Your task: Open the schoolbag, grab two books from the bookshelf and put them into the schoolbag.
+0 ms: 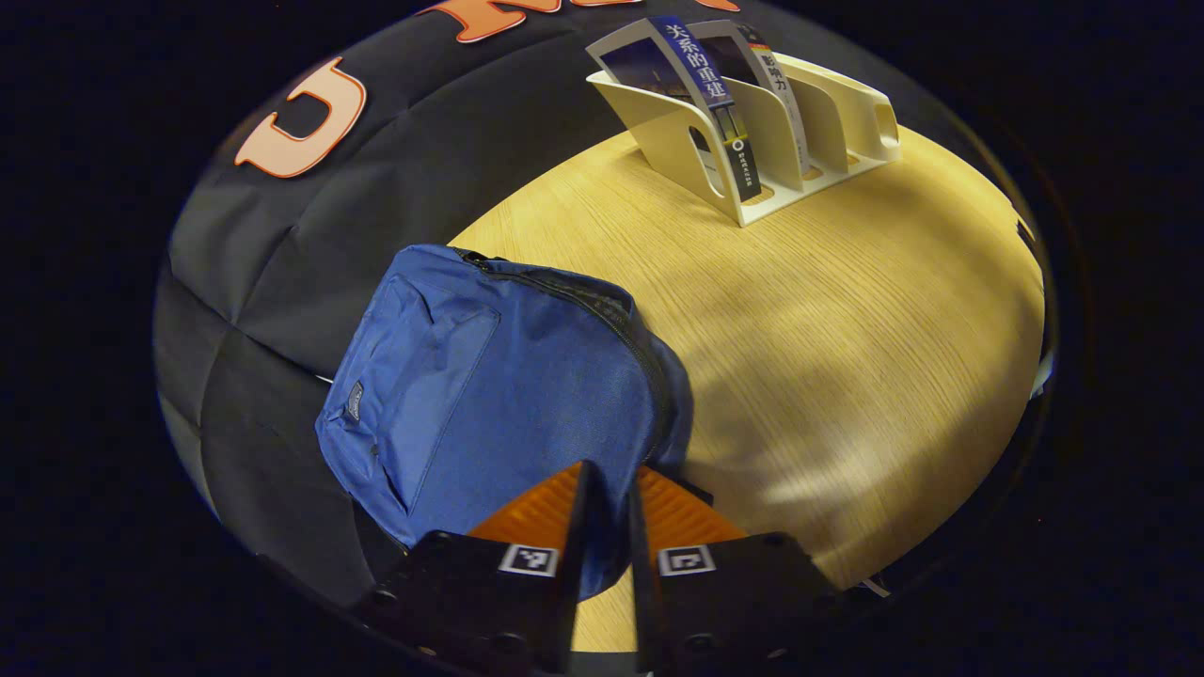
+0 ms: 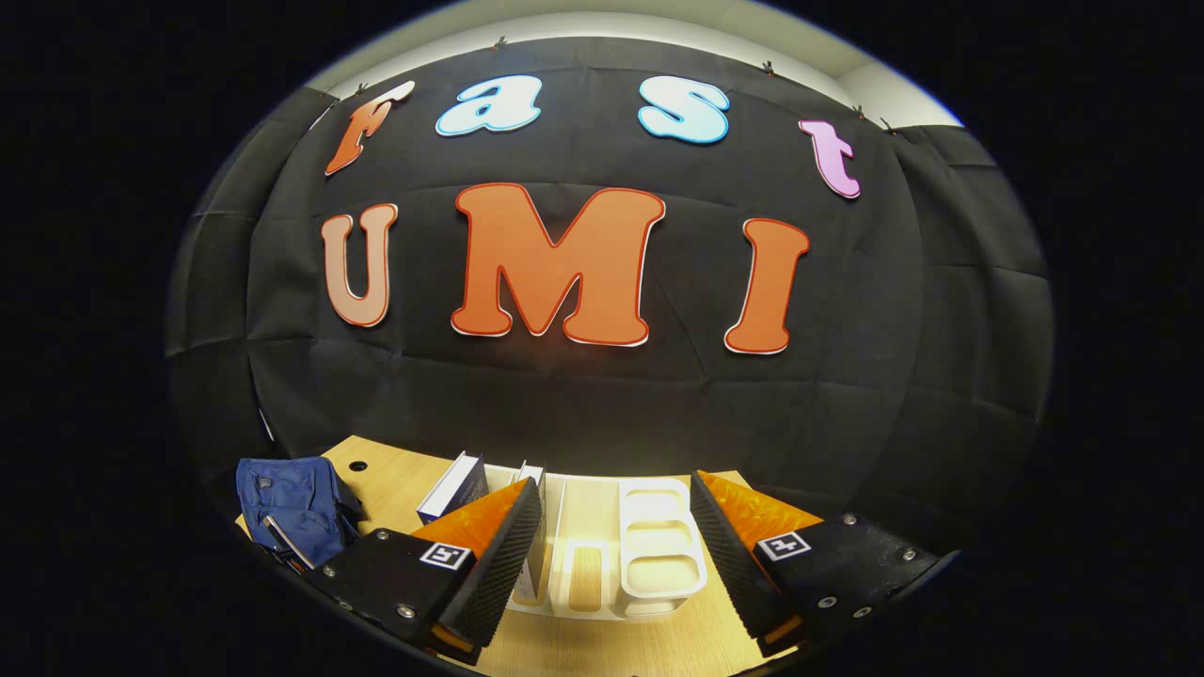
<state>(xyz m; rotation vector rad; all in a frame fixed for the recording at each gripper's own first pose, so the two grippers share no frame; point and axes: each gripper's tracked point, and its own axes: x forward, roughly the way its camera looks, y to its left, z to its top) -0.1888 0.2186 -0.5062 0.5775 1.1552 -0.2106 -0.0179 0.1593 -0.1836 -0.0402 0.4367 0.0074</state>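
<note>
Lighting is dim overall, with a warm cast. In the left gripper view the light wooden tabletop (image 1: 847, 310) is brightest just in front of the cream plastic slotted bookshelf (image 1: 752, 141); soft-edged, broad shadows cross the wood farther from that bookshelf. The blue fabric schoolbag (image 1: 489, 376) is evenly lit, without glare. Focus is adequate at centre; fisheye distortion bends the table edge strongly, and detail softens toward the rim. In the right gripper view a bright patch falls on the bookshelf (image 2: 611, 545), mildly washing out its inner walls. The black cloth wall (image 2: 583, 395) behind the bookshelf stays dark, its seams curving outward.
</note>
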